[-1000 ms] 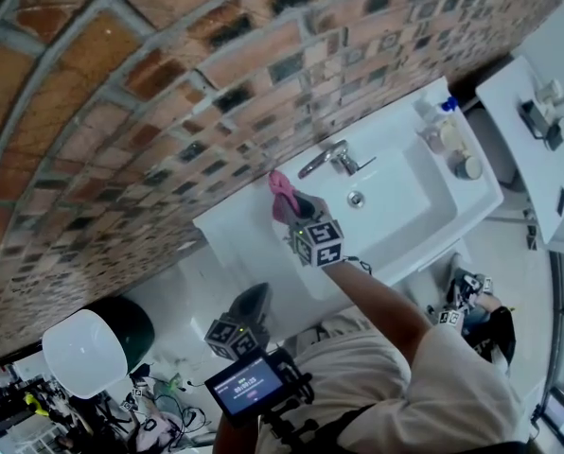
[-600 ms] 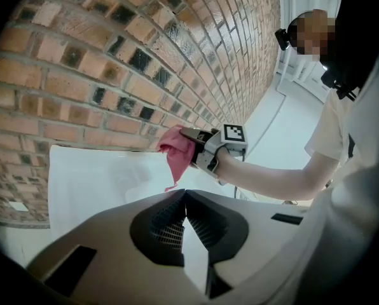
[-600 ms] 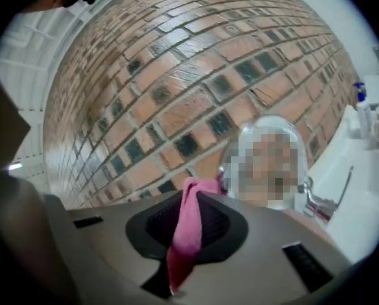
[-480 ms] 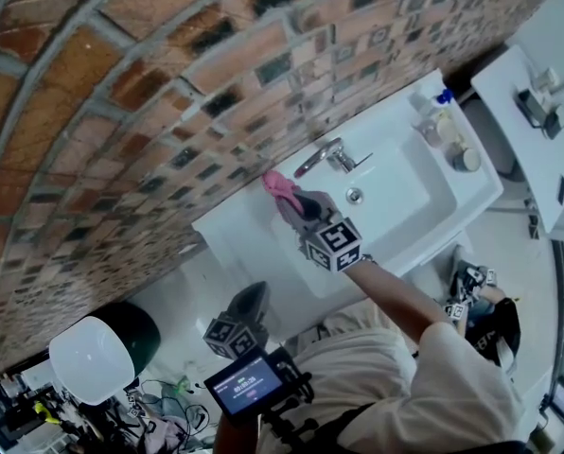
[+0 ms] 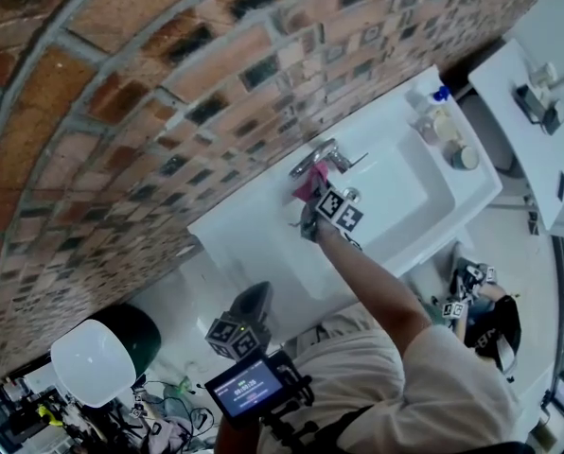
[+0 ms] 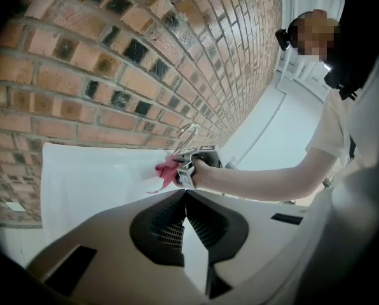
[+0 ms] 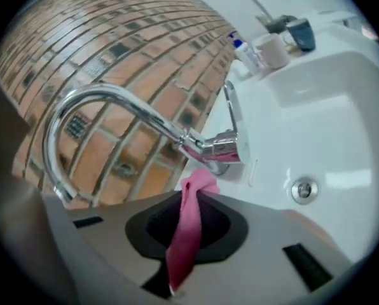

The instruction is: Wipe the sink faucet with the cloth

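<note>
Nearest to the person, the left gripper (image 6: 185, 194) hangs low beside the body, well apart from the sink (image 5: 254, 239). Its jaws are together and nothing is between them, so I judge it has no part in the work now.

Further out, the right gripper (image 7: 184, 237) has its jaws pressed on the pink cloth (image 7: 188, 227). The cloth stands up as a narrow folded strip, and its upper end comes right under the body of the faucet (image 7: 212, 148).

The task seems to be in its wiping step, at the low part of the faucet. The curved spout above is bare and shining, with no cloth on it, so probably it is left to do.

I cannot tell if the cloth really touches the metal or is only just beside it. In the head view the gripper covers the faucet base. No view shows which parts are already clean. Some small bottles (image 5: 435, 113) stand at the far corner of the sink, too small to identify.
</note>
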Demonstrator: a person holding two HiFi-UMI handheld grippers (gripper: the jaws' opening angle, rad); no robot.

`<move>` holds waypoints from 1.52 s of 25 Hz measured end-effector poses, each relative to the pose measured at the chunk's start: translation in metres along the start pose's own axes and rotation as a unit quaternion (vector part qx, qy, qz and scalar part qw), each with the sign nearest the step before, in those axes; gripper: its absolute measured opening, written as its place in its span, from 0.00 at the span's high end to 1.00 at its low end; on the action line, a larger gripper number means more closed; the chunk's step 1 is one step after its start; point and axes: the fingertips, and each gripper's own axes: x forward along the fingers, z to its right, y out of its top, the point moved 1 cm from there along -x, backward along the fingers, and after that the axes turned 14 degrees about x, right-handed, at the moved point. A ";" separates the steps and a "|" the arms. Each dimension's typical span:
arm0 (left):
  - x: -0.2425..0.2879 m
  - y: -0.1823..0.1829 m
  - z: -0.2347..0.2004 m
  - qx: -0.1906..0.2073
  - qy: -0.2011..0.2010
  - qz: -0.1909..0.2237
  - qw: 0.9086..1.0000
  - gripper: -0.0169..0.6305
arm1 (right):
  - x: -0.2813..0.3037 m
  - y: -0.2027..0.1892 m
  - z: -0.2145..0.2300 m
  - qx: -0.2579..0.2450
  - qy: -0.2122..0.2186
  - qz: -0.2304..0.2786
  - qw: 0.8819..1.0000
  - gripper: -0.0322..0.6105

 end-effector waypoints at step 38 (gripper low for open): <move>0.004 -0.004 0.014 0.016 0.008 -0.020 1.000 0.99 | -0.070 0.040 -0.137 -0.406 0.203 0.087 0.887 0.89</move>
